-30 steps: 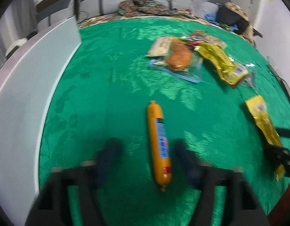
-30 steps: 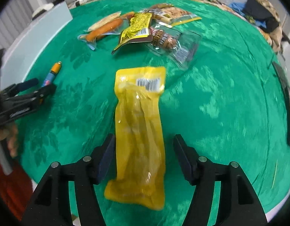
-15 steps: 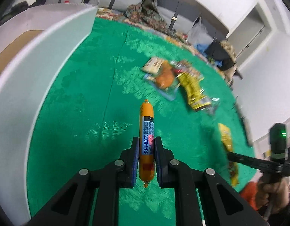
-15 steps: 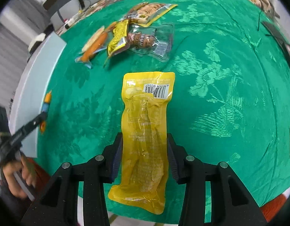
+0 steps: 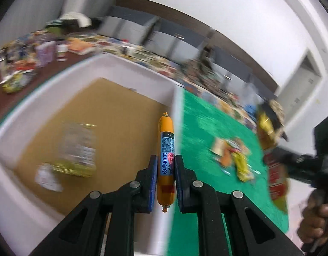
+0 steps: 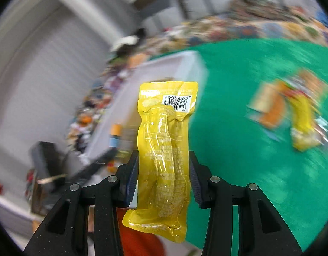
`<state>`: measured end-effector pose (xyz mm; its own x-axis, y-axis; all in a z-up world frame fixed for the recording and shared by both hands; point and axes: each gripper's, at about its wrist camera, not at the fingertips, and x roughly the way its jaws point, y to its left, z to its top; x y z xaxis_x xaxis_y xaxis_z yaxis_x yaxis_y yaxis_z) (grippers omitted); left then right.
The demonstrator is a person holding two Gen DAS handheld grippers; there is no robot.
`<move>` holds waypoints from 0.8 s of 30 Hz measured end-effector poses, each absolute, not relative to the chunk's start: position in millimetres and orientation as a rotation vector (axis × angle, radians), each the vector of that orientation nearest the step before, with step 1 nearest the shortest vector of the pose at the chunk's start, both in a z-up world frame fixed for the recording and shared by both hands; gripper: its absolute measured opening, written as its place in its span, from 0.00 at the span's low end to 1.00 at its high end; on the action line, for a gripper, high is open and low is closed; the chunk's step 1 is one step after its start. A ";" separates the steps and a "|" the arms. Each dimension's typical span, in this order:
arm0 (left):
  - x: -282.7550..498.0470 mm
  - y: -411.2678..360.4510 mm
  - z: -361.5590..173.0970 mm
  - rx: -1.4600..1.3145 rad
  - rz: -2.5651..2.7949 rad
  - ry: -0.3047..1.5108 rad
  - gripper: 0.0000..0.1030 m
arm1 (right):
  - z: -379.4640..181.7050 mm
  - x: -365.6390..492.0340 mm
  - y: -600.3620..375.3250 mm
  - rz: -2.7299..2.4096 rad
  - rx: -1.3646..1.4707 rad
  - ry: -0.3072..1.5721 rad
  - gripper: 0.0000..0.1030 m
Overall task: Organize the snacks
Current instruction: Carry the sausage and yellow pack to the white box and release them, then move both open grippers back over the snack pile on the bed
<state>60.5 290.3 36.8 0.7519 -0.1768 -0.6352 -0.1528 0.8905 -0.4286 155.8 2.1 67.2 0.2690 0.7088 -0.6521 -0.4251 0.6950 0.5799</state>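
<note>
In the left wrist view my left gripper (image 5: 165,167) is shut on an orange sausage stick (image 5: 166,149) with a blue label, held in the air above the right wall of a white box (image 5: 142,74) with a brown cardboard floor. A blurred snack packet (image 5: 76,149) lies inside the box. In the right wrist view my right gripper (image 6: 162,171) is shut on a yellow vacuum-packed snack pouch (image 6: 165,149), lifted off the green tablecloth (image 6: 238,149). The white box (image 6: 185,68) lies beyond it to the left. The right gripper with its pouch (image 5: 274,170) also shows at the left view's right edge.
A pile of several snack packets (image 5: 234,160) lies on the green cloth (image 5: 202,128), also seen blurred as the snack pile (image 6: 291,111). Cluttered shelves and bottles (image 5: 42,51) stand behind the box. A person's hand (image 5: 317,224) holds the right gripper.
Both grippers closed on their snacks and lifted them off the cloth. The left one swung left over the white box with the sausage; the right one rose and turned toward the box.
</note>
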 end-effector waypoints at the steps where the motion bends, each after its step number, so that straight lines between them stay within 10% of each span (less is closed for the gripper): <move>1: 56.6 306.2 35.9 -0.485 0.019 0.724 0.14 | 74.2 156.1 26.4 0.821 0.306 1.039 0.45; 6: 42.8 356.1 22.7 -0.431 0.192 0.733 0.27 | 78.9 154.4 124.2 0.947 0.272 1.015 0.51; 8: 39.5 371.2 12.1 -0.412 0.270 0.759 0.80 | 64.3 156.9 152.0 0.950 0.302 1.046 0.67; 9: 35.1 376.1 8.6 -0.410 0.301 0.754 0.86 | 56.9 161.9 157.5 0.930 0.300 1.054 0.68; 24: 30.8 279.0 34.9 -0.425 0.108 0.661 0.96 | -52.1 144.6 -9.7 0.447 -0.148 1.004 0.67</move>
